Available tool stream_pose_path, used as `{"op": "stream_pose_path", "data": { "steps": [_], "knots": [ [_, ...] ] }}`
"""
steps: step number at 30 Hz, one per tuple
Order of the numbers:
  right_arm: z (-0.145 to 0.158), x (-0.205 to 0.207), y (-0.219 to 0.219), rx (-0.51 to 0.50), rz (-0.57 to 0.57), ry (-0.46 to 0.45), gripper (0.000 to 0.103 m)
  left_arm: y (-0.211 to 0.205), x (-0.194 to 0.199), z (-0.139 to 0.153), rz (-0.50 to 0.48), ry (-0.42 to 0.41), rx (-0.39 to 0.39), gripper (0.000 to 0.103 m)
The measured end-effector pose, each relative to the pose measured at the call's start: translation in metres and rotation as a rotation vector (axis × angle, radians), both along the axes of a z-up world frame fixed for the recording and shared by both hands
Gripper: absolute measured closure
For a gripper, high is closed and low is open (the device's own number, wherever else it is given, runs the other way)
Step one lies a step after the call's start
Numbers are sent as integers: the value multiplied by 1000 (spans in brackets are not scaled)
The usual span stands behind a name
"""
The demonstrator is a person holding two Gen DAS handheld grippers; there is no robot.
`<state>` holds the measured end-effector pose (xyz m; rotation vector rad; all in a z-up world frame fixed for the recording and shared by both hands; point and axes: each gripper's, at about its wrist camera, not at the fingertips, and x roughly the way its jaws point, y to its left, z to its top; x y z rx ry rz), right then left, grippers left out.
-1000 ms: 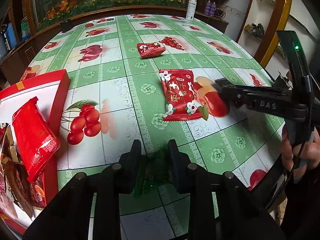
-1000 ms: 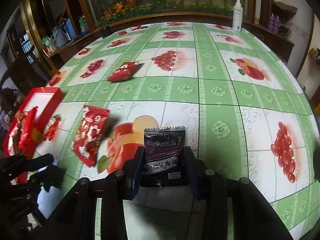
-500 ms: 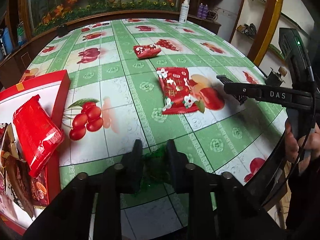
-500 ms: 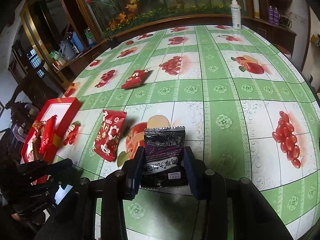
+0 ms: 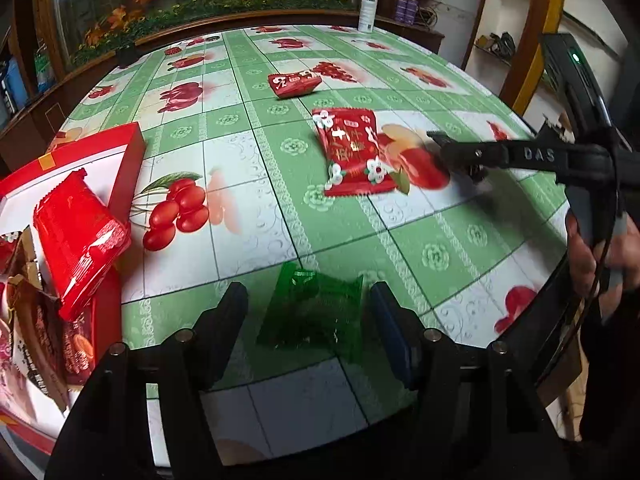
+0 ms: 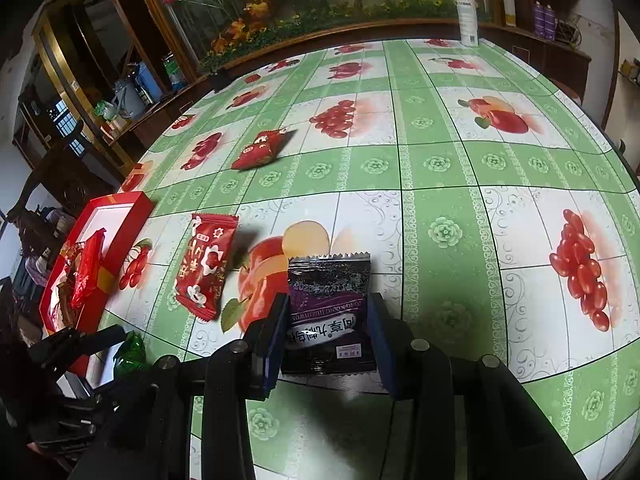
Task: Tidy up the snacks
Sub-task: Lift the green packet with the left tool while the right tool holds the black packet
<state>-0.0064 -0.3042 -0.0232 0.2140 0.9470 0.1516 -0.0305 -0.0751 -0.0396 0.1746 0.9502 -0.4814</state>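
Five snack pkts on view, plus red box (image 5: pixel 128 148) w/ pkts already inside, at table's left edge.

- Green pkt (image 5: pixel 312 312): lying on tablecloth (image 5: pixel 256 160) between jaws of left gripper (image 5: pixel 308 320); jaws opening, pads clear of it. Just beside box, not in it.
- Dark purple pkt (image 6: pixel 330 312): pinched by right gripper (image 6: pixel 328 334); label Chinese, inverted, Latin line unclear.
- Red floral pkt (image 5: pixel 354 152): mid-table, Chinese chars, loose.
- Small red pkt (image 5: pixel 294 84): farther back, loose.
- Red pkt (image 5: pixel 80 236): propped on box rim.

Step, judged: green pkt released, purple carried. Next needs purple taken over to box; green may need re-gripping. "DAS" reads on right gripper's finger.
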Motion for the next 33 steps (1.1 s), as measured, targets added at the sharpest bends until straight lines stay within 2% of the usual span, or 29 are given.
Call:
{"op": "stream_pose_path", "data": {
  "steps": [4,5,6,7,9,19,26,33],
  "knots": [
    [-2,2,4,-1,13,-2,62,1,-2,-2,-24,-19,-7,32],
    [-2,3,6,-1,19,-3,62,0,-1,-2,-26,-28,-7,36],
    [-3,4,7,-2,20,-6,62,0,-1,-1,-28,-42,-3,53],
    [-3,4,8,-3,21,-7,62,-1,-1,-1,-34,-63,9,63],
    [-3,5,9,-7,26,-11,62,0,0,-1,-37,-74,11,70],
    [0,7,14,-8,22,-8,63,9,1,7,-28,-91,-35,76],
    [22,-2,27,-4,42,-76,63,4,-19,29,-79,-193,-37,76],
    [50,-7,56,17,105,-149,63,33,-28,58,-21,-305,-65,76]
  ]
}}
